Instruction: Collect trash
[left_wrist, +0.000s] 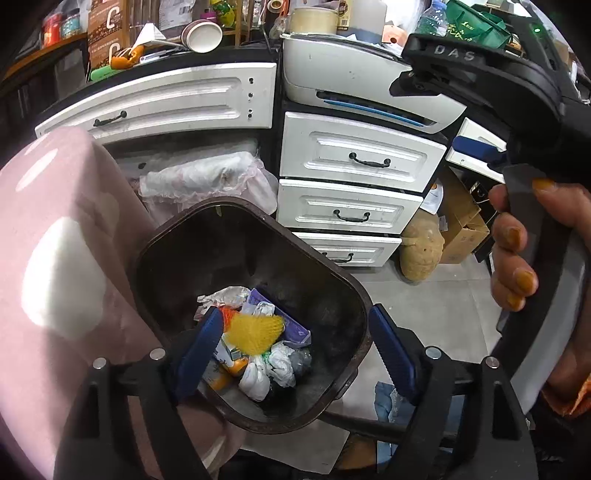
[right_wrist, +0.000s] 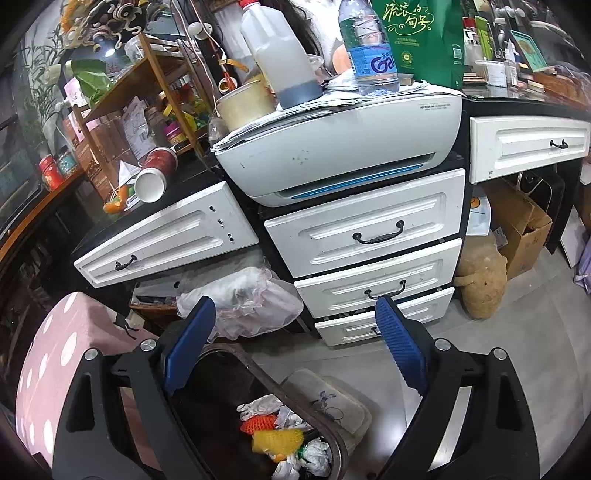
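Drawers (right_wrist: 365, 225) in white, with dark handles, fill the middle of both views, stacked under a black worktop (right_wrist: 517, 101) that runs across the top of the frame. On that worktop, upper centre in the right wrist view, sits a white printer (right_wrist: 340, 147) with a water bottle (right_wrist: 369, 48) and a milky plastic jug (right_wrist: 280, 55) standing on it, and a green bag (right_wrist: 424, 37) just beside them. A pink spotted stool (left_wrist: 62, 280) takes up the left side of the left wrist view. Below the drawers, at lower centre, stands a dark brown bin (left_wrist: 351, 295) on the grey floor (left_wrist: 436, 310). The trash lies in the bottom of it: a yellow foam net (left_wrist: 255, 332) on top, an orange net (right_wrist: 258, 422) touching it, crumpled white tissues (left_wrist: 280, 363) and a purple packet (left_wrist: 295, 328) around them. A clear bag-lined basket (right_wrist: 251, 299) sits behind the bin, under the left drawer. A tan plush toy (right_wrist: 480, 284) lies on the floor at the right, near a cardboard box (right_wrist: 524, 225).

The left hand-held gripper (left_wrist: 295, 350) hangs over the bin's mouth, its blue pads spread wide with nothing pinched; the yellow net shows between them, lying loose on the heap below. The right hand-held gripper (right_wrist: 295, 343) is likewise spread wide and empty, above the bin's far rim. A hand (left_wrist: 524, 251) at the right edge of the left wrist view holds its handle.
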